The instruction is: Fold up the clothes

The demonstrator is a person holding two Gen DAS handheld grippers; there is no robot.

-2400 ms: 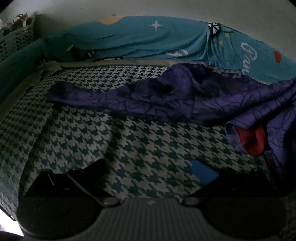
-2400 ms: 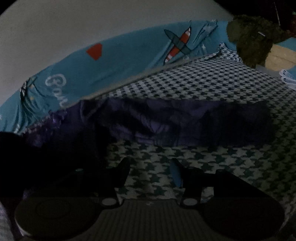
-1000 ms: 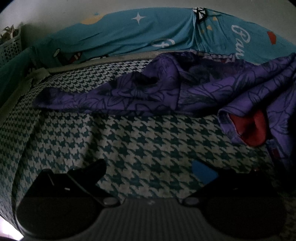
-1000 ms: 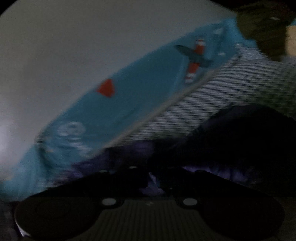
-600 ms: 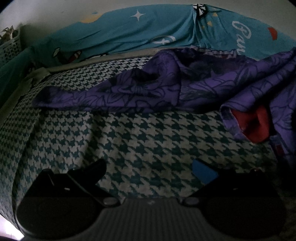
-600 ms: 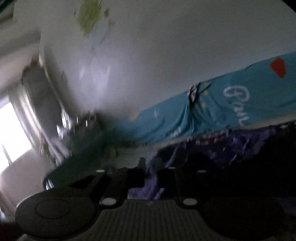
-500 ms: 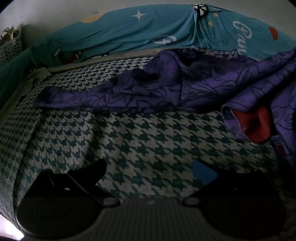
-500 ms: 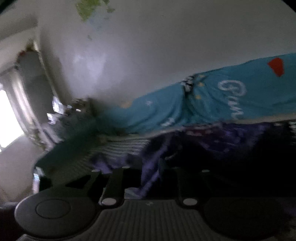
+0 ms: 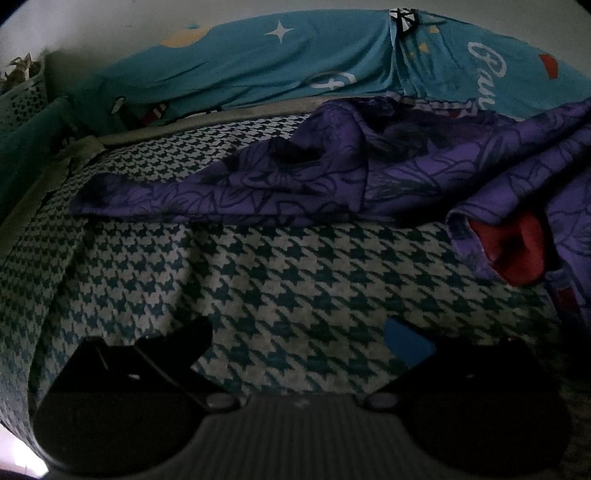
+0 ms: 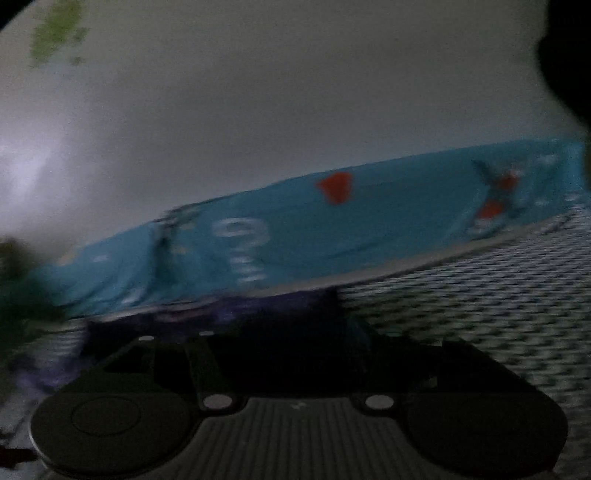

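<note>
Dim room, pale bare wall [image 9: 110, 26] behind. Bed spread with a teal-and-white houndstooth sheet [image 9: 295, 280], edged by a turquoise printed cloth [image 9: 258, 70]. White lattice basket [image 9: 22, 99] far left.

A houndstooth bedsheet [image 9: 280, 266] meets a teal cartoon-printed padded border [image 9: 258, 70] below a pale wall [image 10: 295, 92].

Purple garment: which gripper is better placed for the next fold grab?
Left, probably. The left gripper is open over the bedspread, facing the purple garment. The right gripper's view is blurred and dark; its state can't be told.
</note>
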